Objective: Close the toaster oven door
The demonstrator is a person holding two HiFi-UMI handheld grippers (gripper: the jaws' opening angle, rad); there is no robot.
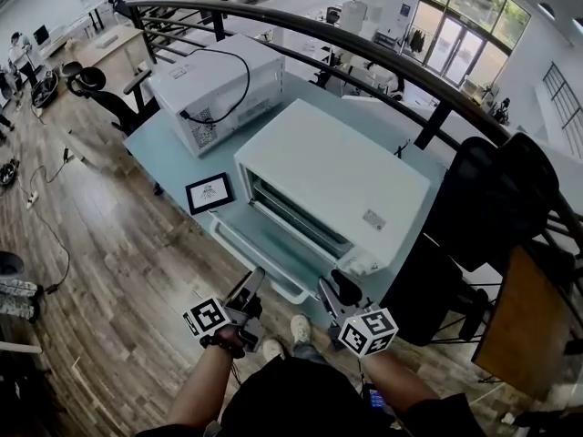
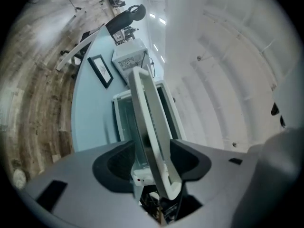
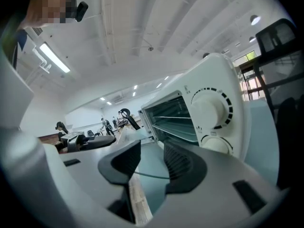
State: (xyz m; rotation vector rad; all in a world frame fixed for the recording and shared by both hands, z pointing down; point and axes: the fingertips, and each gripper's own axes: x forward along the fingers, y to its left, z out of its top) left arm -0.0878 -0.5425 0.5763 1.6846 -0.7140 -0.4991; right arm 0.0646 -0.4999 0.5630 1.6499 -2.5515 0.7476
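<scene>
The jaws of the left gripper [image 2: 152, 151] clamp the handle [image 2: 146, 103] at lower centre, those of the right gripper [image 3: 151, 151] stand part-open, empty — a shallow hold may slip, dropping the door [image 2: 122, 122].

Nothing legible is showing: the small label [image 1: 373, 218] on top of the toaster oven [image 1: 328, 171], the print on the framed card [image 1: 209, 192] lying on the surface [image 1: 173, 167] and the marks around the dial [image 3: 207, 109] are all appearing too small to read.
</scene>
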